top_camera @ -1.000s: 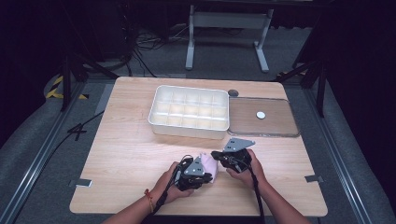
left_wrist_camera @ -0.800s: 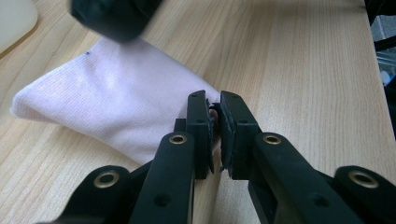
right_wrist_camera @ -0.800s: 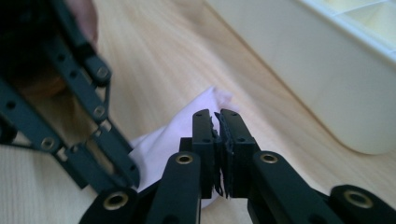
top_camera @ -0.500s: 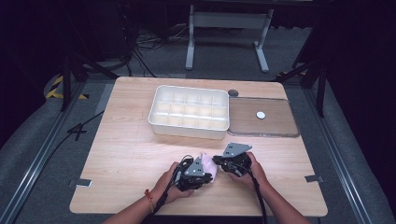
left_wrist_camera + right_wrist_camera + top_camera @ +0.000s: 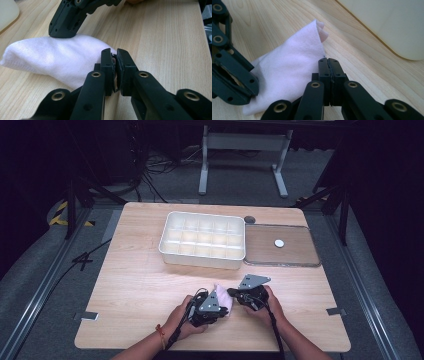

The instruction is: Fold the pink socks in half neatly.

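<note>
Two grippers: left gripper [image 5: 216, 306] and right gripper [image 5: 239, 296], each being clamped shut on the white cloth [image 5: 221, 296].
Cloth: being pinched at opposite edges, lying on the table [image 5: 135, 285].
Room: bare wood being left alongside; compartment tray [image 5: 202, 240] well apart.

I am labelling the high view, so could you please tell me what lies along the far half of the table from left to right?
White compartment tray → small dark disc → brown flat board with a white disc on it.
</note>
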`<action>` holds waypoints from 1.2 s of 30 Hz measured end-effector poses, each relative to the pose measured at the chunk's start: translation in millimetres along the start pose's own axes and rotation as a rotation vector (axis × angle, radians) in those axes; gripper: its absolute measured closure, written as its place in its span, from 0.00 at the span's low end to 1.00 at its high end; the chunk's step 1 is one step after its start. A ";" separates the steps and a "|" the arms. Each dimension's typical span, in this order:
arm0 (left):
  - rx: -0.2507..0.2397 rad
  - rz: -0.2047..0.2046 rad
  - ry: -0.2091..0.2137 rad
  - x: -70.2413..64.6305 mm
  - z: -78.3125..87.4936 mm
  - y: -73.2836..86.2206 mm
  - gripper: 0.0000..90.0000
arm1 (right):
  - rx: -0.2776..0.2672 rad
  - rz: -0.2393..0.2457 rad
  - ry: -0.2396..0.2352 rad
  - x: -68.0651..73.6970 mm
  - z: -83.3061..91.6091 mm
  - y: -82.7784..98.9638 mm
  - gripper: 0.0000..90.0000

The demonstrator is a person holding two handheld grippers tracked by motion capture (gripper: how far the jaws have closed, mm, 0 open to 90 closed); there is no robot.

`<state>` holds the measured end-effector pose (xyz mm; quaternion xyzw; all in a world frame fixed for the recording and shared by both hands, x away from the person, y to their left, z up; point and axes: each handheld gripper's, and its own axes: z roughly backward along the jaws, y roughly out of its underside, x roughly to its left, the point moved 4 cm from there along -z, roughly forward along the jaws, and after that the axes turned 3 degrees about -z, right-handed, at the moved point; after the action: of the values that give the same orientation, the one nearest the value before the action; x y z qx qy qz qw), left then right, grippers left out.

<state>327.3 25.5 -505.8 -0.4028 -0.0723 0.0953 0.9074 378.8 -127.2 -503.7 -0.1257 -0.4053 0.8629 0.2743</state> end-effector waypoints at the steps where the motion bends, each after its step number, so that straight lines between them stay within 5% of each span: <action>1: -0.003 -0.004 0.000 -0.7 -0.9 -0.3 0.94 | 0.001 -0.001 -0.005 -0.1 0.0 0.2 1.00; 11: -0.032 0.037 0.036 2.7 8.5 -3.0 0.87 | -0.049 -0.021 -0.022 0.7 9.0 -9.5 0.89; 20: -0.084 0.025 0.018 8.6 29.3 -10.1 0.76 | -0.110 -0.040 -0.030 1.4 20.0 -22.1 0.80; 29: -0.080 0.036 -0.067 19.9 63.3 -6.5 0.56 | -0.159 -0.081 -0.034 3.0 32.1 -34.1 0.61; 36: -0.014 0.065 -0.163 29.4 87.2 18.1 0.40 | -0.136 -0.089 -0.039 8.4 29.9 -37.4 0.48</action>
<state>335.7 106.7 -459.7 -0.4020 -0.1334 0.1564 0.8923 372.7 -121.7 -455.8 -0.1093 -0.4735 0.8226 0.2954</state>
